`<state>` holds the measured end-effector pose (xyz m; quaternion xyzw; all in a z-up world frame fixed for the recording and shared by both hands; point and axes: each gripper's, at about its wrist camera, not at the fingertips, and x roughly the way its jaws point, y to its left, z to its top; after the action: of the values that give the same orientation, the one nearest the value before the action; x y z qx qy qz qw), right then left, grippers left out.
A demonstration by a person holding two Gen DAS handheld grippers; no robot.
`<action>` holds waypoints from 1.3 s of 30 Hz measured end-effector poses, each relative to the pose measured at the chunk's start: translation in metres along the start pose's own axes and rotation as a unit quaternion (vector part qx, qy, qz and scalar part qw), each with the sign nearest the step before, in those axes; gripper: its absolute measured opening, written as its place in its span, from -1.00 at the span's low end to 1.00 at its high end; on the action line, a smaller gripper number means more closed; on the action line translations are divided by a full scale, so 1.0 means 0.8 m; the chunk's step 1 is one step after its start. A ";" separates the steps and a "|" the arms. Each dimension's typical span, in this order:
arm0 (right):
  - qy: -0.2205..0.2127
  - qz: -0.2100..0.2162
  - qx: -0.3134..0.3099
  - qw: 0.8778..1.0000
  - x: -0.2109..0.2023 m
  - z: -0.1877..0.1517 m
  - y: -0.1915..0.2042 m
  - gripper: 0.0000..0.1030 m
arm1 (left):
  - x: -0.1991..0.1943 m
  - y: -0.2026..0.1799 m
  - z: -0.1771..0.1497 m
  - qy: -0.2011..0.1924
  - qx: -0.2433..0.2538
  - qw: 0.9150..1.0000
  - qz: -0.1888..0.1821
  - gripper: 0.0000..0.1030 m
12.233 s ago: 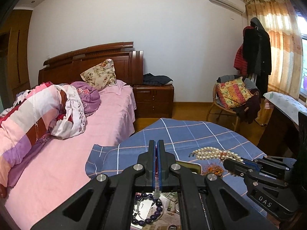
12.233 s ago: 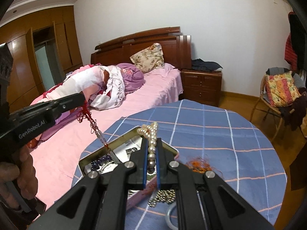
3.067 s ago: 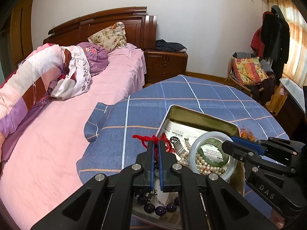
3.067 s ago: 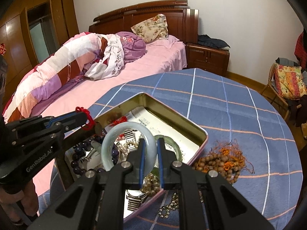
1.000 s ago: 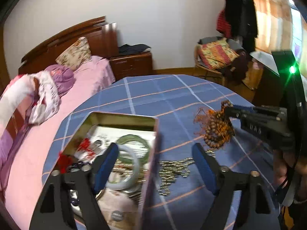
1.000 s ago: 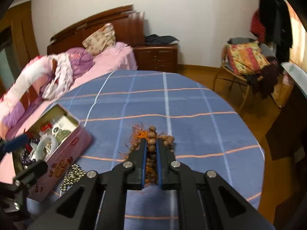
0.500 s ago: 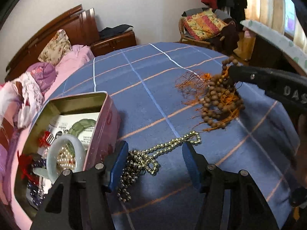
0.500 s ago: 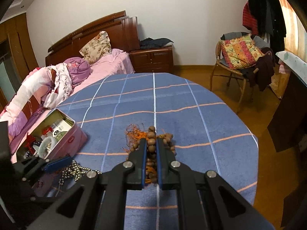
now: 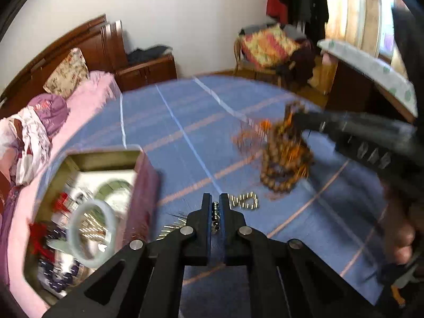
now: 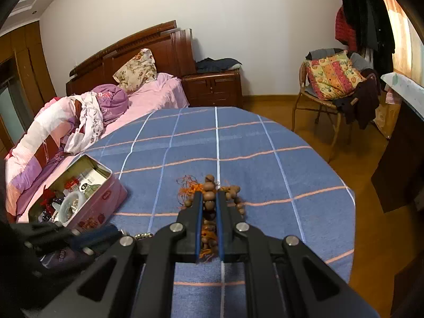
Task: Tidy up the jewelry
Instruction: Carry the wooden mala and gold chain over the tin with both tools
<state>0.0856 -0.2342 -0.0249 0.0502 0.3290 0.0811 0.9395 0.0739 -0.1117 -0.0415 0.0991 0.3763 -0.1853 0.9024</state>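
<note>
the left gripper (image 9: 216,206), angled down, clamps the metal bead chain (image 9: 243,201); the right gripper (image 10: 209,198) pinches the wooden beads (image 10: 208,185).

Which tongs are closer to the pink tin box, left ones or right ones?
Left. The left tongs are shut on the metal bead chain right beside the pink tin box. The right tongs hold the wooden bead string farther out on the tablecloth.
</note>
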 end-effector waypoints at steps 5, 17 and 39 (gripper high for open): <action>-0.013 0.004 -0.010 1.000 -0.012 0.010 0.010 -0.78 | -0.035 0.018 0.022 -0.039 -0.008 0.999 0.000 -0.93; -0.026 0.002 -0.010 1.000 -0.020 0.015 0.011 -0.78 | -0.067 0.025 0.036 -0.079 0.001 0.997 -0.006 -0.93; -0.071 0.095 -0.071 0.990 -0.048 0.070 0.127 -0.78 | -0.130 0.157 0.037 -0.112 -0.077 0.987 0.087 -0.93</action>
<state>0.0790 -0.1439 0.0566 0.0199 0.2486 0.1896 0.9496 0.0768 0.0205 0.0588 0.0402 0.2759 -0.0861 0.9565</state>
